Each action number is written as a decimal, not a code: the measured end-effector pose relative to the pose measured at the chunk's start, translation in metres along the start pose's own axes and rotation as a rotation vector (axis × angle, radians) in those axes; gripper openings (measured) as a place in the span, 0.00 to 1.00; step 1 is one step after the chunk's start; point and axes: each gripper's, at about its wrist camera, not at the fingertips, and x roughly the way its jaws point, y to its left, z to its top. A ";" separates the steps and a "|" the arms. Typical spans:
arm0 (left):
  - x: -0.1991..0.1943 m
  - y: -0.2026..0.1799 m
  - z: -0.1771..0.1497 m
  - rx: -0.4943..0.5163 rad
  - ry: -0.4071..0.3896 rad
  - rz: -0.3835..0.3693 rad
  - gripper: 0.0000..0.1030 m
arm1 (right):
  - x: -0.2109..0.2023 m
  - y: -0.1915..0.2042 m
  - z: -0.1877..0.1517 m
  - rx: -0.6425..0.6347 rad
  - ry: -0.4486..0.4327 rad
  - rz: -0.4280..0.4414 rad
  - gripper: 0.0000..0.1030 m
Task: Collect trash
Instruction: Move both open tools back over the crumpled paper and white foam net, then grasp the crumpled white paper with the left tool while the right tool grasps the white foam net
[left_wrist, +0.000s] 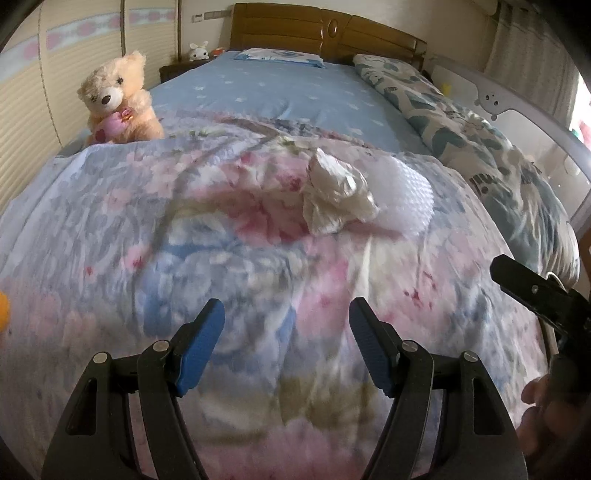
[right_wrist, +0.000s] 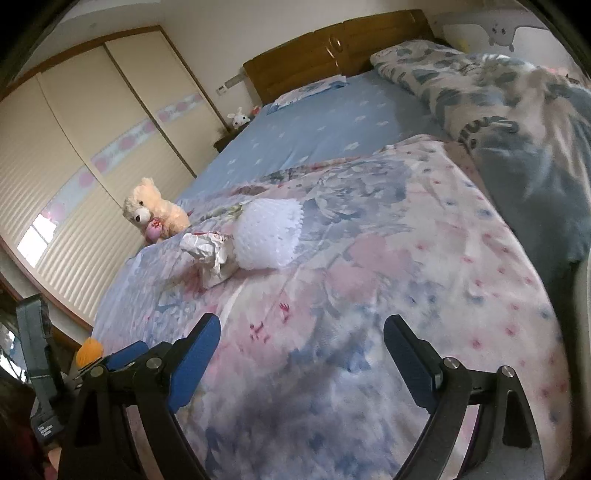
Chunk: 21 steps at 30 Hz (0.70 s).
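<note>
On floral quilt (left_wrist: 147, 221): one crumpled paper (left_wrist: 334, 197), one foam piece (left_wrist: 402, 194).

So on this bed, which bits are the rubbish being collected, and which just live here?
Rubbish to collect:
crumpled white paper wad
white bubbly foam sheet

Just lying about:
cream plush teddy bear
floral pink-and-blue quilt
leaf-patterned rolled blanket
small white toy rabbit

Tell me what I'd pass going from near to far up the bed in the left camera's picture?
Open left tongs → floral quilt → crumpled paper → blue sheet → pillow → wooden headboard.
</note>
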 end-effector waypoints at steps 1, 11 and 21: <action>0.003 0.001 0.004 0.001 -0.001 0.000 0.69 | 0.004 0.001 0.003 0.000 0.002 0.003 0.88; 0.039 0.003 0.038 0.004 0.001 -0.029 0.69 | 0.048 0.013 0.034 0.012 0.007 0.046 0.78; 0.068 -0.011 0.049 0.030 0.036 -0.101 0.27 | 0.087 0.012 0.047 0.054 0.054 0.085 0.36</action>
